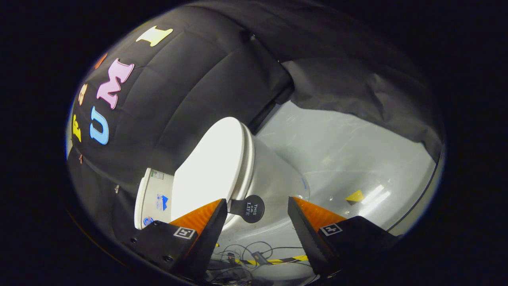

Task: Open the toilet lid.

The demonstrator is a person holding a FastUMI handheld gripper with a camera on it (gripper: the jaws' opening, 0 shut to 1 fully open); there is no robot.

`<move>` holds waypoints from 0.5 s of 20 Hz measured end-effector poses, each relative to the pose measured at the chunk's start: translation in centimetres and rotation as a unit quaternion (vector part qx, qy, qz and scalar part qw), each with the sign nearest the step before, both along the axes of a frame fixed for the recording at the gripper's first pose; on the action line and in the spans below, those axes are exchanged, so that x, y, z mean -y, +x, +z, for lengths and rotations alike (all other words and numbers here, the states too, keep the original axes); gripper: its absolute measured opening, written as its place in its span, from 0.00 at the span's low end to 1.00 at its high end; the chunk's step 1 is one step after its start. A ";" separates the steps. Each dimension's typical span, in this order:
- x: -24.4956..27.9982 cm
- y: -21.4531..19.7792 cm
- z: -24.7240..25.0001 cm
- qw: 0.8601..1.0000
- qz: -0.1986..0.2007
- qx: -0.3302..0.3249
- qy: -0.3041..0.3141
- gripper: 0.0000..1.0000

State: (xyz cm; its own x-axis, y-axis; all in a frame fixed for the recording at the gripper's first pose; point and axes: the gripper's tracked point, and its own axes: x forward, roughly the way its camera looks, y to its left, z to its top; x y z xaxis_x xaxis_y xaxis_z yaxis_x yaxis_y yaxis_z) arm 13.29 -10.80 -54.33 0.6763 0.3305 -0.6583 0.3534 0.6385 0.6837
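Pale floor [349, 159] underfoot, white toilet [270, 174] on it against the black cloth wall, tank [152, 198] behind. Lid [210, 167] down on the seat, round black tab [251, 208] sticking out from its rim, just ahead of the fingers. Gripper [258, 216] spread wide, grasping nothing; small yellow marker [355, 196] and loose cables [246, 258] on the floor.

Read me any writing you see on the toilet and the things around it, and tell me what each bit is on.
"THIS ... LIFE" on the round black tab stuck to the front edge of the closed toilet lid, between the open gripper fingers; the small middle word is too blurred.
Stickers on the toilet tank: print too small to read.
Square black-and-white marker on each finger mount: a pattern, no words.
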 end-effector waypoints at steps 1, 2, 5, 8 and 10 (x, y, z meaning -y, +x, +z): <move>-0.5 0.0 -0.3 1.000 0.006 -0.002 0.018 0.94; -1.1 0.2 -0.6 0.999 0.006 -0.002 0.032 0.92; -1.3 1.8 -1.0 0.996 -0.022 0.004 0.082 0.68; -0.4 2.3 -0.1 0.988 -0.045 -0.002 0.149 0.31; -1.3 2.0 -0.5 0.985 -0.055 -0.013 0.164 0.07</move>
